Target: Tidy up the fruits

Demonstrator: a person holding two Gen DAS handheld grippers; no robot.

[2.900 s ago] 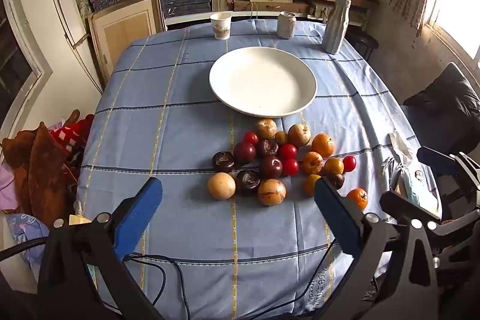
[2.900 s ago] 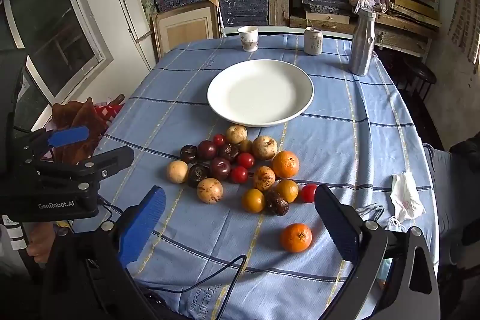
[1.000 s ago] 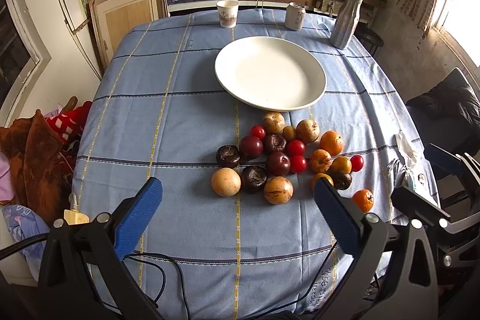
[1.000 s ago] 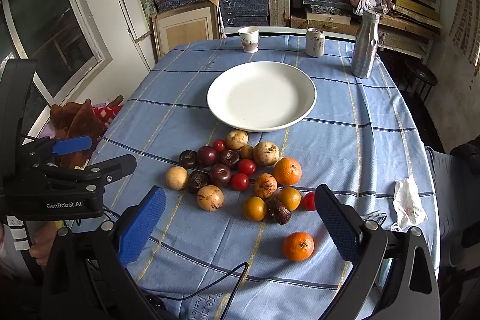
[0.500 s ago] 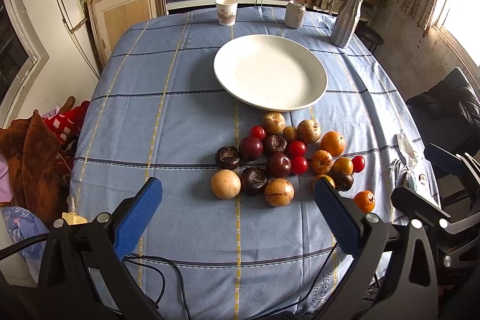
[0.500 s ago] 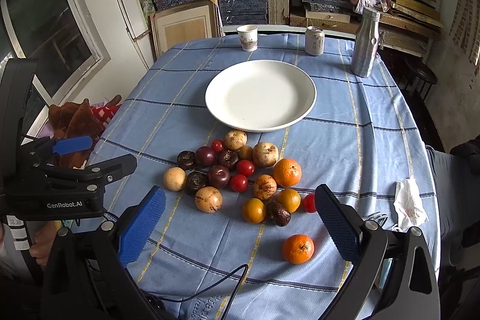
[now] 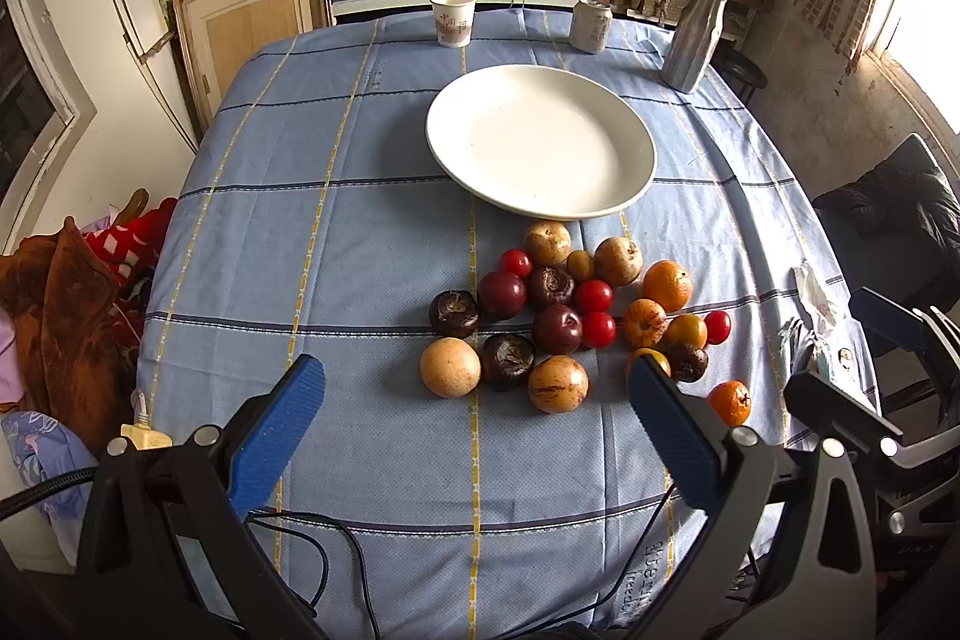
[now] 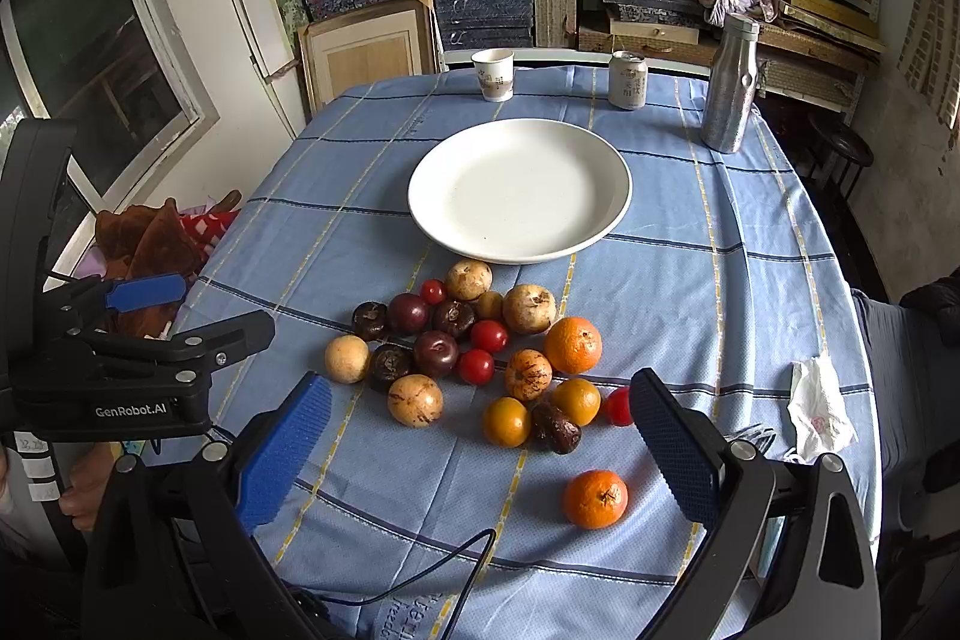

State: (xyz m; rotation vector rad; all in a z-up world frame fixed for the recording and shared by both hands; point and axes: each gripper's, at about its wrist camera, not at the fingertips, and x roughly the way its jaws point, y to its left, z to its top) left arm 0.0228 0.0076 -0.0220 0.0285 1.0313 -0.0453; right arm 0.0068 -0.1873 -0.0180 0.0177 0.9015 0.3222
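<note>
A cluster of several fruits (image 7: 558, 316) lies on the blue checked tablecloth: oranges, red cherry tomatoes, dark plums, tan round fruits; it also shows in the right wrist view (image 8: 480, 358). One small orange (image 8: 595, 498) sits apart, nearest the right gripper. An empty white plate (image 7: 540, 139) stands just beyond the cluster, also in the right wrist view (image 8: 519, 190). My left gripper (image 7: 474, 388) is open and empty, above the near table edge before the fruits. My right gripper (image 8: 474, 412) is open and empty, in front of the cluster.
A paper cup (image 8: 493, 74), a drink can (image 8: 626, 80) and a metal bottle (image 8: 729, 82) stand at the table's far edge. A crumpled tissue (image 8: 819, 409) lies at the right edge. Cables (image 7: 336, 562) trail over the near edge. Shelves stand behind.
Both grippers have drifted slightly forward and lower toward the fruits; the fruits and plate have not moved. Both stay open.
</note>
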